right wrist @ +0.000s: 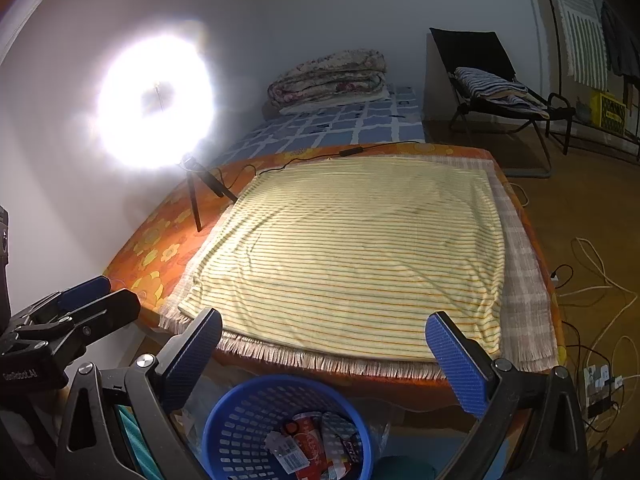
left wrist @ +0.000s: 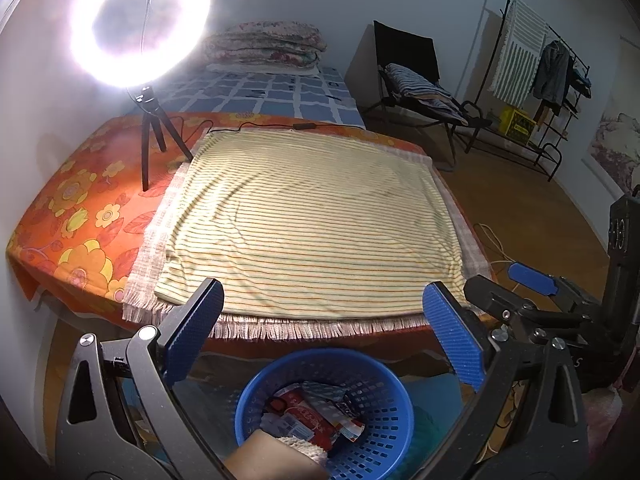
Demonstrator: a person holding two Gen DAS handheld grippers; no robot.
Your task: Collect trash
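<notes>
Both my grippers, left (left wrist: 322, 322) and right (right wrist: 324, 346), hang wide and empty over the blue basket (left wrist: 384, 436); wrappers (left wrist: 316, 416) inside, striped cloth (left wrist: 312, 220) bare. Collecting looks finished; next, withdraw.

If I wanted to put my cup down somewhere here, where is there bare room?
The striped cloth is bare from the ring light's tripod across to its checked, fringed border. The orange flowered sheet left of the tripod is bare too. It gets crowded low down: the blue basket holds wrappers, and cables litter the floor.
</notes>
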